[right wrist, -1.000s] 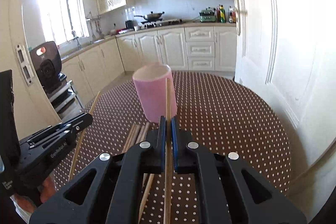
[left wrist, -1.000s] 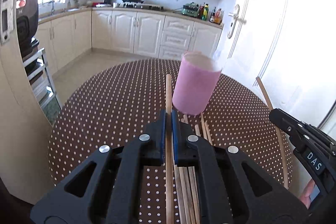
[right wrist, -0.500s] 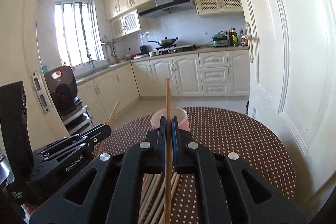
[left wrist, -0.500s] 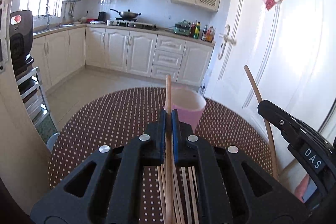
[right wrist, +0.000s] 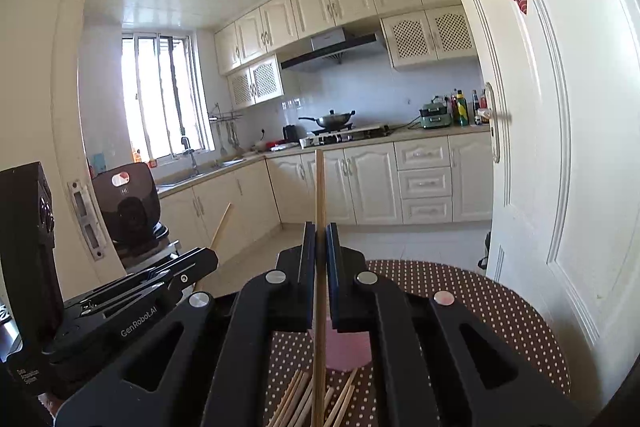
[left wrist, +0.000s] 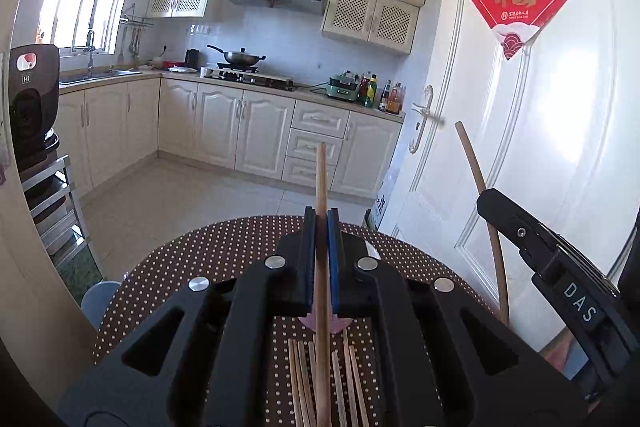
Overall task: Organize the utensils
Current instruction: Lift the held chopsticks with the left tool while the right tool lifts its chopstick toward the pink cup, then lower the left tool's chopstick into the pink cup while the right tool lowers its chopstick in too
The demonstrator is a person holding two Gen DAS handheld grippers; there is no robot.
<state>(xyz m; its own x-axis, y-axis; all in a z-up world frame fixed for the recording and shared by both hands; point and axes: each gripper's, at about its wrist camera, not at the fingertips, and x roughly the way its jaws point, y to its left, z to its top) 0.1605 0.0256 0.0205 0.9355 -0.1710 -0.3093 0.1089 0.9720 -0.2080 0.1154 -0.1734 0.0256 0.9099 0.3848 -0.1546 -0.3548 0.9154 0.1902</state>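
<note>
With each tool (left wrist: 321, 223) (right wrist: 320, 235) clamped on one chopstick (left wrist: 321, 179) (right wrist: 319, 187) above the pink cup (right wrist: 347, 351), either stick may pivot in the thin grip and miss the rim.

Your left gripper (left wrist: 321, 223) is sitting above the near part of the round table covered in a brown white-dotted cloth (left wrist: 180, 267), clamping a long wooden chopstick (left wrist: 321, 179) that is reaching forward past the table's far edge. Your right gripper (right wrist: 320, 239) is hanging to its right, nearer the table's right edge, pinching a second wooden chopstick (right wrist: 319, 195) the same way. Below both grippers, a loose bundle of wooden chopsticks (right wrist: 304, 403) is lying on the table toward the near edge. The pink cylindrical cup (right wrist: 346, 351) is standing just behind that bundle, toward the table's middle.
</note>
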